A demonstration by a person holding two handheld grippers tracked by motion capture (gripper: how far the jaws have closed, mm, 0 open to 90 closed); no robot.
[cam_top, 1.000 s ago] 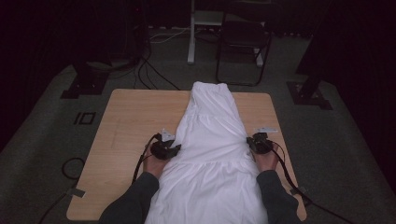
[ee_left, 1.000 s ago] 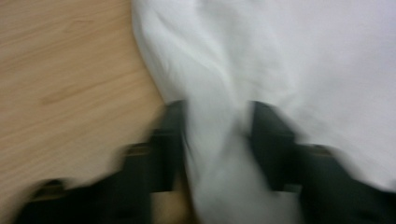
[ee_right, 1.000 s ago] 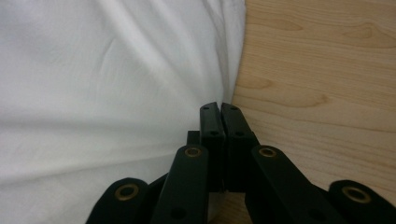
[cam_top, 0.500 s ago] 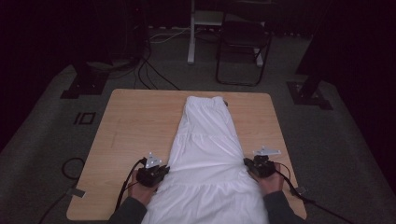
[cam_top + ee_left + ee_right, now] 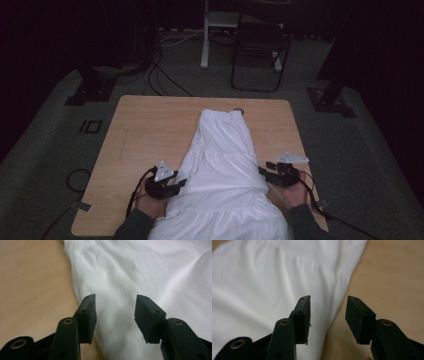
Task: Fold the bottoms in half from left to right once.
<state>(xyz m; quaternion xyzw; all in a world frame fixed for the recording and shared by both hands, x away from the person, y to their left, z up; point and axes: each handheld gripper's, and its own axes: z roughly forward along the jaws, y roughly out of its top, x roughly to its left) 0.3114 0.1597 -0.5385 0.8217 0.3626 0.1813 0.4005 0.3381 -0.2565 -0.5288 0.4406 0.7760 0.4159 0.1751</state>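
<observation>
I am finding bare wood on the table point(image 5: 150, 130) to the left of the white garment point(image 5: 225, 165), wide enough for my left gripper point(image 5: 172, 187) to pass. On the other side, my right gripper point(image 5: 267, 174) is working a narrower bare strip. The garment is covering the middle, running over the near edge.

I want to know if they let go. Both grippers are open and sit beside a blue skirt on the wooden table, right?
Not quite: the skirt is white, not blue, as the high view shows. The rest holds. The left gripper and right gripper have just been opening, their jaws apart with nothing pinched, one at each side of the skirt on the wooden table.
</observation>
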